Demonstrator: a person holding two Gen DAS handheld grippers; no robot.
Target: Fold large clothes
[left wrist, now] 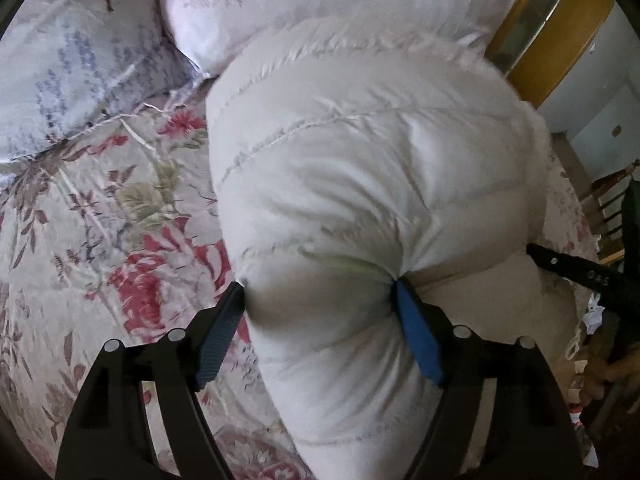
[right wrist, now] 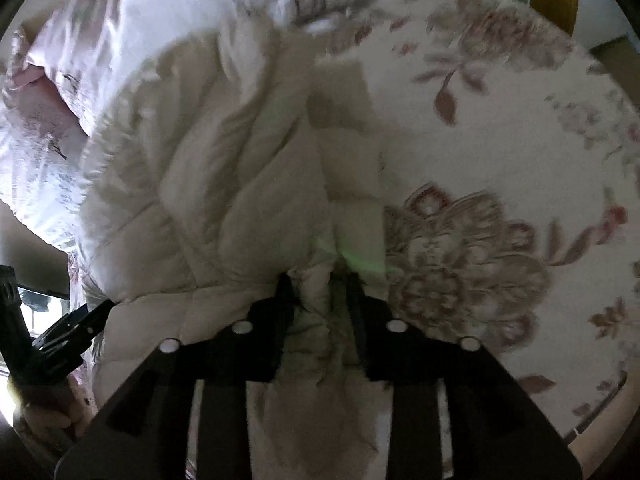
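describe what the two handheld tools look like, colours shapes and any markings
The left tool has black angular plastic arms with long slots, round silver pin heads at the joints, and flat fingers faced with blue textured pads. The right tool has the same black slotted frame and pale round pins; its pads look dark in shadow. Seen from the left wrist, its black body bears small white lettering, too blurred to read.

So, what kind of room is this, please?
Most likely a bedroom: the white quilted puffy coat lies on a floral bedspread, with a lavender-print pillow and a yellow wooden headboard behind.
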